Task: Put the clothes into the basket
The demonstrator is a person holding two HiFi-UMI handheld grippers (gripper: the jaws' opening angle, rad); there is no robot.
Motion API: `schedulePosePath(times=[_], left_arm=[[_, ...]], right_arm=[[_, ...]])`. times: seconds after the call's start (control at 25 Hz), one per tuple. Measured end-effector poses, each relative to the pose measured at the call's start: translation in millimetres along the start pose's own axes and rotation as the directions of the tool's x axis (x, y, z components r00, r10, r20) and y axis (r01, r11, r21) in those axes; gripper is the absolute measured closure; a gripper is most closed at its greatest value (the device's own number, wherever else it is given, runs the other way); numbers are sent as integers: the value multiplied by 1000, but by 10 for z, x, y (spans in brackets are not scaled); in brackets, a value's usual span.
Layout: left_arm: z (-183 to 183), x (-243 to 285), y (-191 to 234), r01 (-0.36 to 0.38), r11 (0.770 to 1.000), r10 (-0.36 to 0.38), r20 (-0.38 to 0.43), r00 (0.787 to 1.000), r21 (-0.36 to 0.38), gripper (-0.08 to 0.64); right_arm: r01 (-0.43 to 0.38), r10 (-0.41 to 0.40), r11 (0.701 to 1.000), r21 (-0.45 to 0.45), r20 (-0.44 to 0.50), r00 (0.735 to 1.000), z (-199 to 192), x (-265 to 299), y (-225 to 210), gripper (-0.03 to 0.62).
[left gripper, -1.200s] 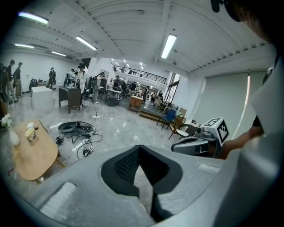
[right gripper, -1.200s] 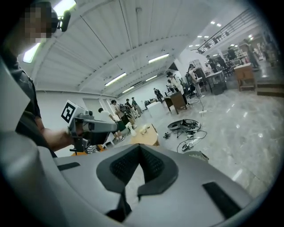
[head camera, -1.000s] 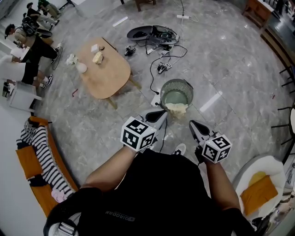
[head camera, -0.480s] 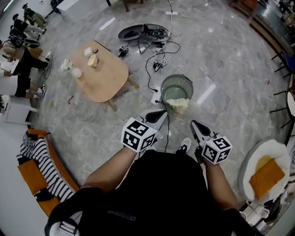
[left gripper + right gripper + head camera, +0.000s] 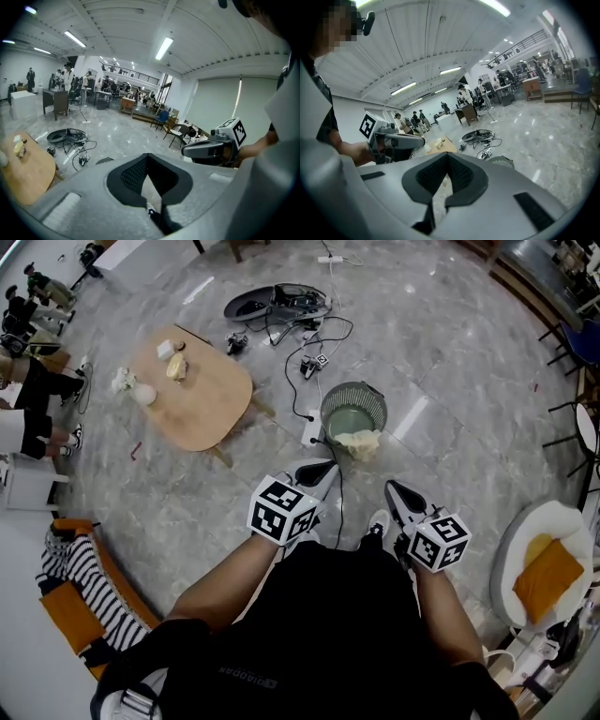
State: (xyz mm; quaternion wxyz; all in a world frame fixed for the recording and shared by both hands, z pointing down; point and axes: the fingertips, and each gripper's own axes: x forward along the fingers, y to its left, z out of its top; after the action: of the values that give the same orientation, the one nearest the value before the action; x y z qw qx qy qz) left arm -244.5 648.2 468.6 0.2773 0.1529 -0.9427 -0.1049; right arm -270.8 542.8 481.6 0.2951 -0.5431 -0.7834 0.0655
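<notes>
Your left gripper and right gripper held side by side at your waist, angled down toward the mesh basket, both closed tight, empty

Item: person with two hand-held grippers.
- Black short-sleeved top, small grey lettering printed on it.
- White sneaker.
- Left gripper and right gripper: grey shells, black textured pads, each fitted with a black-and-white marker cube.

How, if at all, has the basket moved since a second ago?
No. The basket sits as before beside the wooden table; only the camera view shifted.
</notes>
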Motion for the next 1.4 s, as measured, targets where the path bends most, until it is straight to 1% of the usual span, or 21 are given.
schedulePosePath(times=[0.12,0.28,0.52,0.84,1.4], left_arm=[[-59,21,-21,12,1000,-12,-18,1000,-4,560],[-49,20,-81,27,1000,-26,-12,1000,8,560],[-20,-8,-118,30,999,-30,0,1000,19,560],[-32,-22,-132,29,999,-29,-2,1000,25,560],[20,-50,-115,23,1000,-23,10,1000,20,560]], right_arm=[[11,-11,1000,5,7,1000,-3,-31,31,577],[24,-24,1000,9,8,1000,-49,-79,39,578],[31,-31,1000,5,7,1000,-88,-107,41,578],[18,-18,1000,16,9,1000,-102,-88,52,578],[9,-9,1000,9,8,1000,-52,-69,63,578]])
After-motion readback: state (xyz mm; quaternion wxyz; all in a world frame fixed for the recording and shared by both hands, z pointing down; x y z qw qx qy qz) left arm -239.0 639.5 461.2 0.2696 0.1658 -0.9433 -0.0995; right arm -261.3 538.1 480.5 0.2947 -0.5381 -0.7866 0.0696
